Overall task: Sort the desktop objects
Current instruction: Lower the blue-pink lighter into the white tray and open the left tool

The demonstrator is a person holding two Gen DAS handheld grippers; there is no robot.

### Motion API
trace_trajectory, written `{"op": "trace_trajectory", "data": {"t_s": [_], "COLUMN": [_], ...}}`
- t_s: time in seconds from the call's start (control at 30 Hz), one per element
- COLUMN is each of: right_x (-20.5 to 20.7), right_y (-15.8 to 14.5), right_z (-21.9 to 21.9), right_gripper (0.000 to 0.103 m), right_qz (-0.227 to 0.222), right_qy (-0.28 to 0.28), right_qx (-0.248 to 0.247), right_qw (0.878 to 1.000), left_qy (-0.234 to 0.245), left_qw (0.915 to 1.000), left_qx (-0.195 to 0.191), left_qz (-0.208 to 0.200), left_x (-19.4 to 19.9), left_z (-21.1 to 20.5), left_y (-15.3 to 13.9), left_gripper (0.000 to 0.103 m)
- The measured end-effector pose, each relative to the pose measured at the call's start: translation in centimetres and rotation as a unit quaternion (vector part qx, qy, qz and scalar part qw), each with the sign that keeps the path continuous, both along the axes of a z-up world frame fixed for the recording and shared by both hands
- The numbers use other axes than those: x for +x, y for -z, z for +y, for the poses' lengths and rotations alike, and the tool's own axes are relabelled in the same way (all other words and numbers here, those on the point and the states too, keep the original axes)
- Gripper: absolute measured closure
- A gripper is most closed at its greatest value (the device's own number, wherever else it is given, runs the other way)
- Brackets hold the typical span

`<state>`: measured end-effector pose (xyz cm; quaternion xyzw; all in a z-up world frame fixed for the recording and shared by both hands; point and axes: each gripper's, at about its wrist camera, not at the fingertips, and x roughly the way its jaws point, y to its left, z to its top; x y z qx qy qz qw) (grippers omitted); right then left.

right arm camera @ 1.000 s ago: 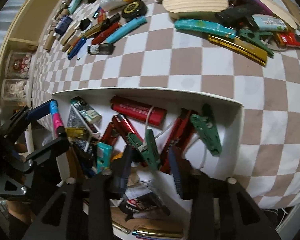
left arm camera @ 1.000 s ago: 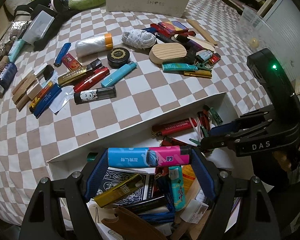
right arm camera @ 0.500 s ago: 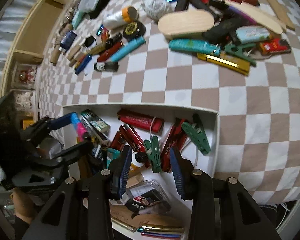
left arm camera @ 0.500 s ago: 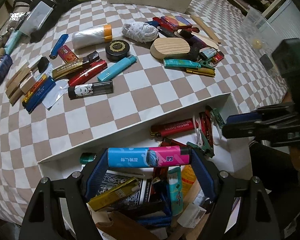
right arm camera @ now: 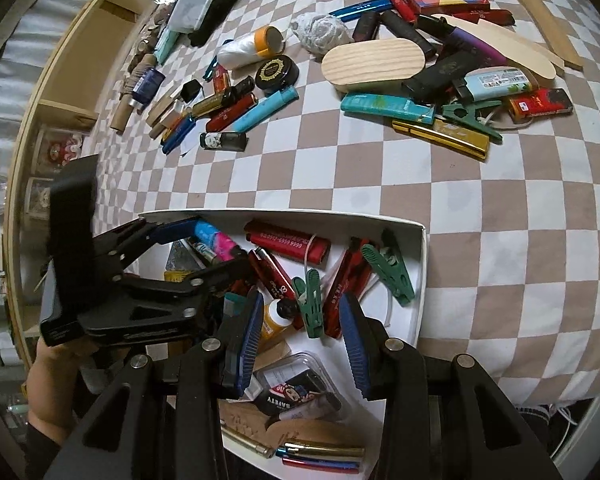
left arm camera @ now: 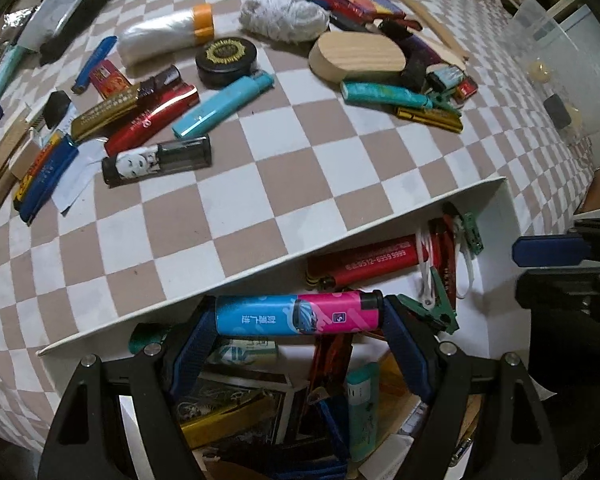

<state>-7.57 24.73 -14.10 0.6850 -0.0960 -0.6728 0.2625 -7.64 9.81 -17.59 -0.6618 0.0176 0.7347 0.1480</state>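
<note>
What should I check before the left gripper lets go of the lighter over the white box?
1. Grip: left gripper shut on the blue and pink lighter, held by its ends: ok.
2. Position: lighter over the white box, inside its rim: ok.
3. Landing spot: box crowded with lighters and a green clip; no bare spot below: not ok.
4. Right gripper: open, empty, apart from the lighter: ok.
5. Height above the contents: cannot tell.
</note>
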Motion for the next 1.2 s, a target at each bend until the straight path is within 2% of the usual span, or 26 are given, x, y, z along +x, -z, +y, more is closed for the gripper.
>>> {"op": "trace_trajectory", "data": {"t_s": [0.2,0.6,0.77,0.83,0.9,0.97,1.0,1.07,1.1,1.2], "right_x": [0.0,-0.1,0.0,0.1,0.1,0.1,0.1,0.1,0.1,0.3], "right_y": [0.1,0.5,0.4,0.4,0.2,-0.1,-0.2,-0.5,-0.7,-1.3], "right_z": [0.0,0.2,0.1,0.1,0.2,0.3,0.3,0.4,0.4,0.3], "right_gripper": [0.063,0.063,0.063,0.063,0.063,0.063,0.061,0.037,0.034,0.033], "right_qz": [-0.002,-0.008,-0.007,-0.006,-0.002,0.001,0.002,0.006,0.009,0.017], "right_qy": [-0.003,-0.001,-0.004,-0.004,-0.003,-0.002,-0.001,0.003,0.004,0.003], "right_qx": [-0.002,0.006,0.006,0.006,0.004,0.002,0.001,-0.001,-0.003,-0.008], "right_qw": [1.000,1.000,1.000,1.000,1.000,1.000,1.000,1.000,1.000,1.000], "left_qy": [-0.001,0.001,-0.010,-0.015,-0.023,-0.028,-0.032,-0.043,-0.047,-0.063], "left_qw": [0.9999,0.9997,0.9995,0.9992,0.9989,0.9985,0.9982,0.9972,0.9966,0.9944], "left_qx": [-0.001,-0.013,0.001,0.012,0.022,0.034,0.041,0.056,0.063,0.084], "left_qz": [-0.017,-0.019,-0.030,-0.035,-0.035,-0.032,-0.030,-0.025,-0.023,-0.014], "left_x": [-0.4,-0.3,-0.3,-0.1,0.1,0.4,0.5,0.8,1.0,1.4], "left_z": [0.4,0.7,0.3,0.0,-0.4,-0.8,-1.1,-1.8,-2.2,-3.5], "left_y": [0.8,0.6,0.2,-0.2,-0.8,-1.9,-2.3,-3.3,-3.6,-4.8], "left_gripper": [0.022,0.021,0.021,0.017,0.007,0.007,0.007,0.006,0.005,0.000]}}
